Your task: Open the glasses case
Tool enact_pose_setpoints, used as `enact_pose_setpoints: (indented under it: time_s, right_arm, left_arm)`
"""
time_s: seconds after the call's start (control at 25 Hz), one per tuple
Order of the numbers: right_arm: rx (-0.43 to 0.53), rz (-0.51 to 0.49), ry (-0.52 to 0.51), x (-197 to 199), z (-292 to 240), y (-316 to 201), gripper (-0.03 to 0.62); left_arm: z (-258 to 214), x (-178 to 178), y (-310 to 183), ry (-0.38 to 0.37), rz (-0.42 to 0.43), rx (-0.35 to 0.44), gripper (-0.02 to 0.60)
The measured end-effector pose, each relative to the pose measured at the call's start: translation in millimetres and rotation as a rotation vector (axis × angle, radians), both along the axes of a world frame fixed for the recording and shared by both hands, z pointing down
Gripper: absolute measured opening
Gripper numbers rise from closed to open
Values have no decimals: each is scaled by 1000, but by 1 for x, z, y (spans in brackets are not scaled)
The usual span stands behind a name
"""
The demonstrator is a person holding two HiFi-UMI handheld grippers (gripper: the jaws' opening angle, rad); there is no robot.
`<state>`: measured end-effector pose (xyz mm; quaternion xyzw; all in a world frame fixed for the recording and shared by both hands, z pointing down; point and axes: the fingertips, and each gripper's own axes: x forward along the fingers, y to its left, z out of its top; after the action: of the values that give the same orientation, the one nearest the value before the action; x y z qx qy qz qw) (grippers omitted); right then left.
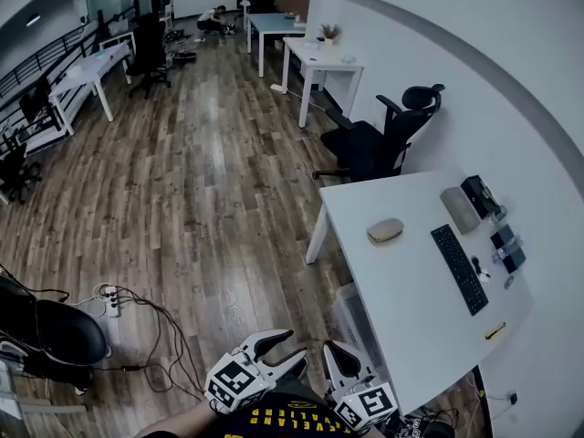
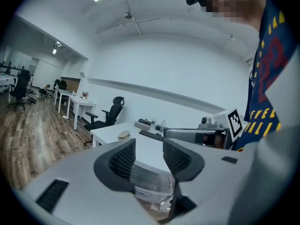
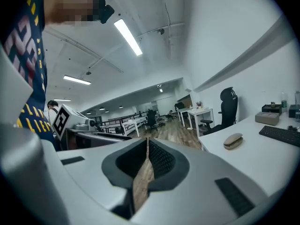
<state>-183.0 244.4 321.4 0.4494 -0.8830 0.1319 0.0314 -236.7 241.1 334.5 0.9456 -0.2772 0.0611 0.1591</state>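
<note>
left claw [image 2: 149,146] parted, empty | right claw [image 3: 147,144] clenched, empty | glasses case [image 1: 385,232] shut — on desk [image 1: 401,299], well apart

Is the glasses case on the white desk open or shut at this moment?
Shut. The glasses case lies on the white desk as one closed oval, its lid down on the base; nothing of its inside shows.

A wood-plank floor [image 1: 201,181] runs through an open office with a white desk [image 1: 401,290] and black chair [image 1: 374,144]. A strip light [image 3: 127,36] glows overhead.
</note>
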Motion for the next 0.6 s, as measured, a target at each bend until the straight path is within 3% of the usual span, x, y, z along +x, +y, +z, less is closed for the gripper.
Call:
enact_pose_setpoints:
  time_s: [0.28,0.6]
  right_arm:
    - [0,-23,-51,34,-3,-55,25]
    - [-13,39,-119,85,-2,-92,25]
  left_arm:
    - [-6,36,-54,-42,-18,1,193]
    - [-8,79,-88,-71,6,-8,193]
